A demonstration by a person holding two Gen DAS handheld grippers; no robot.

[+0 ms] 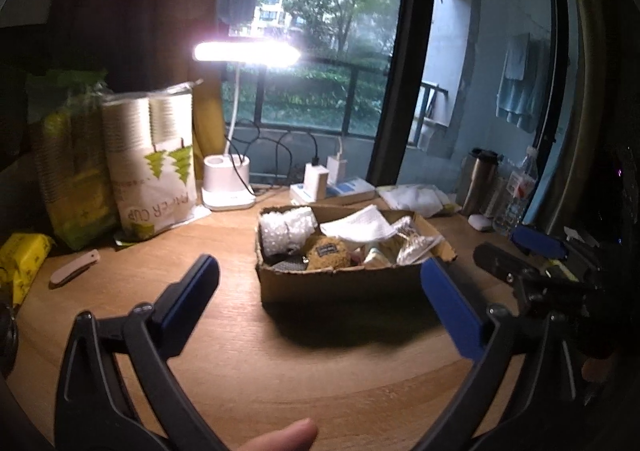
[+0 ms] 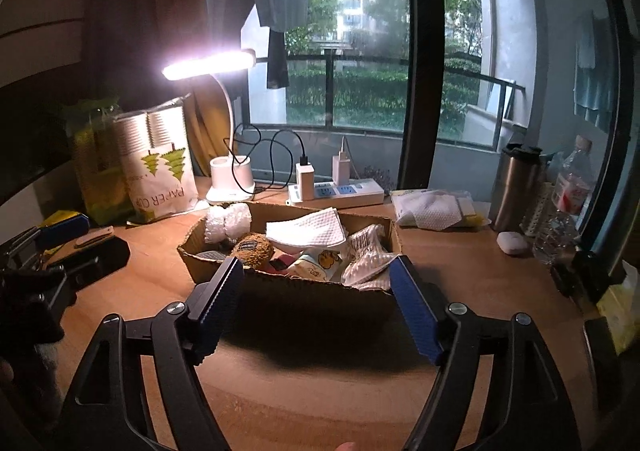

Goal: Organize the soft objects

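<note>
Shallow cardboard box (image 1: 340, 283) at mid-counter, resting flat on the wooden counter (image 1: 224, 335), filled with soft things: roll of bubble wrap (image 1: 286, 229) at far left corner, brown plush toy (image 1: 328, 257) near the front wall, folded white cloth (image 1: 356, 229) across the middle, crinkled white packet (image 2: 366, 257) toward the right, small printed pouch (image 2: 320, 263) beside the plush.

Left tool (image 1: 320, 283) released, blue pads spread wide, nothing between them, hovering short of the box's near wall. Right tool (image 2: 316, 297) likewise released, pads flanking the near wall of the box in view without pressing on it, empty. No earlier view to compare.

Beyond the box: lit white desk lamp (image 1: 228, 183) at far left-centre, white power strip (image 2: 338, 193) with two chargers behind the box, bag of paper cups (image 1: 154, 167) at far left. Steel tumbler (image 2: 516, 187) and clear water bottle (image 2: 570, 199) at far right, small white earbud case (image 2: 512, 242) just near them. Pack of white wipes (image 2: 434, 207) right of the strip. Folding knife (image 1: 75, 269) lying at left, well apart from the box.
</note>
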